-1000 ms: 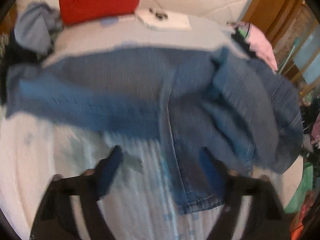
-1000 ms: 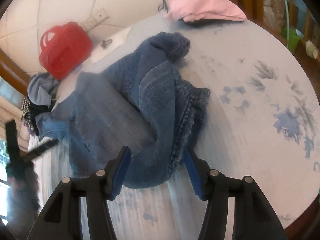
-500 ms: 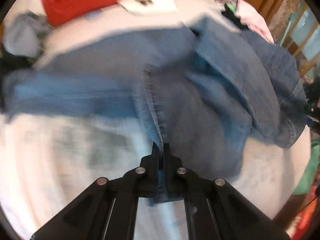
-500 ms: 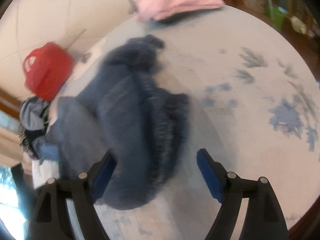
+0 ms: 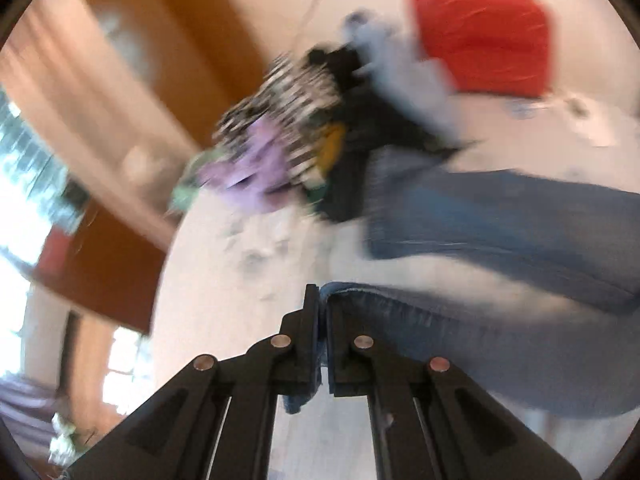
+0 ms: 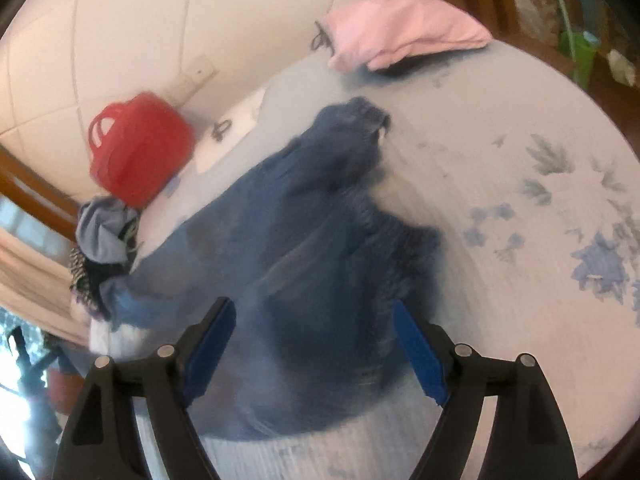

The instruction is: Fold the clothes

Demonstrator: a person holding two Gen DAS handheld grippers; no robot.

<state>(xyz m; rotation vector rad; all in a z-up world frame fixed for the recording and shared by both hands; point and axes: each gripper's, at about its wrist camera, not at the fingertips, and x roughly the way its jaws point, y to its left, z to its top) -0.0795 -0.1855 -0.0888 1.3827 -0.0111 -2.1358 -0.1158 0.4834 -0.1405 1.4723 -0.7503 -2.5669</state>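
Now, here is what I see.
Left gripper (image 5: 322,312): my jaws are closed tight on the hem of the blue jeans (image 5: 500,340); a bit of blue cloth sticks out under them.
Right gripper (image 6: 314,344): my jaws stand wide open above the jeans (image 6: 304,264); the pads touch nothing.
Jeans: they lie in a crumpled heap on the bed sheet (image 6: 500,200), which is pale with blue flowers.
Left view only: a messy pile of clothes (image 5: 288,136), black-and-white, purple and black, sits just past one jeans leg. The picture is blurry.
Right view only: a pink cloth (image 6: 404,28) lies at the far edge of the bed, well apart from the jeans.
Both views: a red bag (image 6: 138,152) sits by the cream headboard (image 6: 120,32), next to the pile.
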